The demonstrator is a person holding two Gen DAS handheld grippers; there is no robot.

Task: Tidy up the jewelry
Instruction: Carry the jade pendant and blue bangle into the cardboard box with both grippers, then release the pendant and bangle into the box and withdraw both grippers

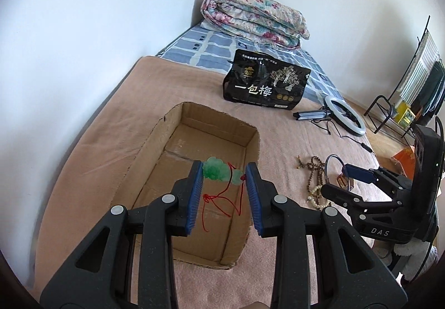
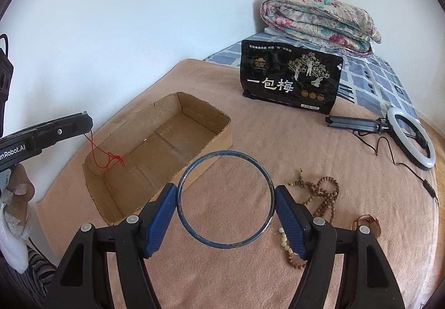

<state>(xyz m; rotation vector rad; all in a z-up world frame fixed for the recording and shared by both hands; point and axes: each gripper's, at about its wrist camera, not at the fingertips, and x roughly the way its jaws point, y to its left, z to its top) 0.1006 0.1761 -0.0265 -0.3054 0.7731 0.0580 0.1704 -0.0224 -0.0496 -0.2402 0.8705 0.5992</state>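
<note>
Pinching the stiff, thin blue bangle (image 2: 225,200) across its rim at lower centre, the right tongs (image 2: 225,221) clamp it while the left tongs (image 1: 224,192) clamp the brittle-looking green pendant (image 1: 219,171) over the cardboard box (image 1: 155,136).

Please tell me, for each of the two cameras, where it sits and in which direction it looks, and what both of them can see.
Left wrist: sits on the left gripper, looking down into the cardboard box, jade pendant between its fingers; right gripper at right.
Right wrist: sits on the right gripper, looking across the bed at the blue bangle it holds; left gripper at left.
Shared: box, black bag, ring light, wooden beads.
</note>
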